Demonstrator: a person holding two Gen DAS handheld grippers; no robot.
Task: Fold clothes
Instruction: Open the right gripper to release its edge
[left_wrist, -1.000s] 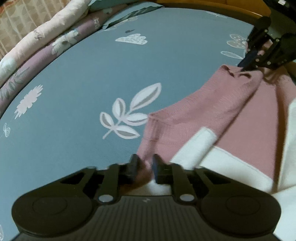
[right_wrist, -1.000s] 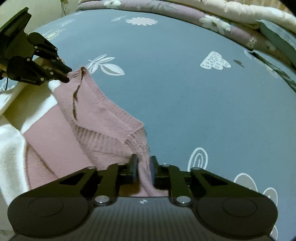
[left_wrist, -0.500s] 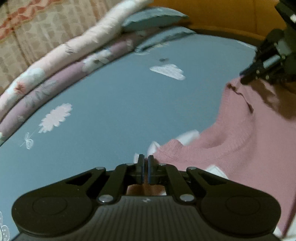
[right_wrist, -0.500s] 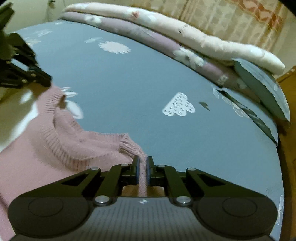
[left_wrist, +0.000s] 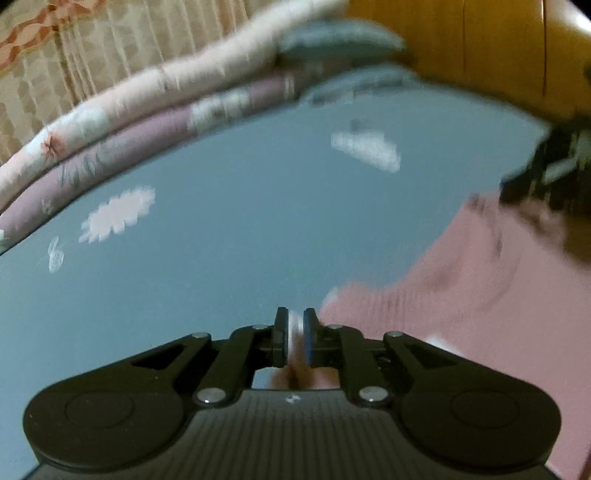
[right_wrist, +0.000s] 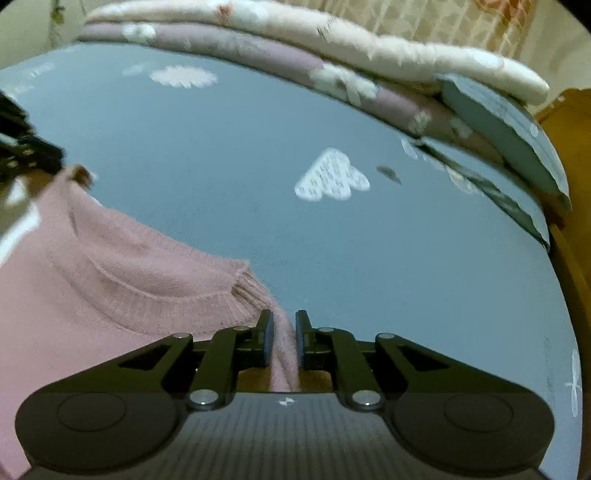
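A pink and white knitted sweater (right_wrist: 110, 273) hangs stretched between my two grippers above a blue-grey bedsheet (right_wrist: 258, 147). In the right wrist view my right gripper (right_wrist: 284, 339) is shut on a pink shoulder edge beside the ribbed neckline. In the left wrist view, which is blurred, my left gripper (left_wrist: 294, 338) is shut on a thin pale fold of the sweater (left_wrist: 461, 295), whose pink body spreads to the right. The right gripper (left_wrist: 546, 173) shows as a dark shape at the far right, the left gripper (right_wrist: 18, 155) at the left edge of the right wrist view.
Folded quilts (right_wrist: 332, 48), pale pink over mauve, lie along the far side of the bed with a blue-grey pillow (right_wrist: 506, 129). An orange wooden headboard (left_wrist: 480, 44) stands behind. White flower and cloud prints dot the sheet (left_wrist: 221, 221).
Both grippers have closed on the sweater's shoulders and lifted it off the sheet. The views have tilted up toward the quilts and headboard, and the neckline now hangs taut between the grippers.
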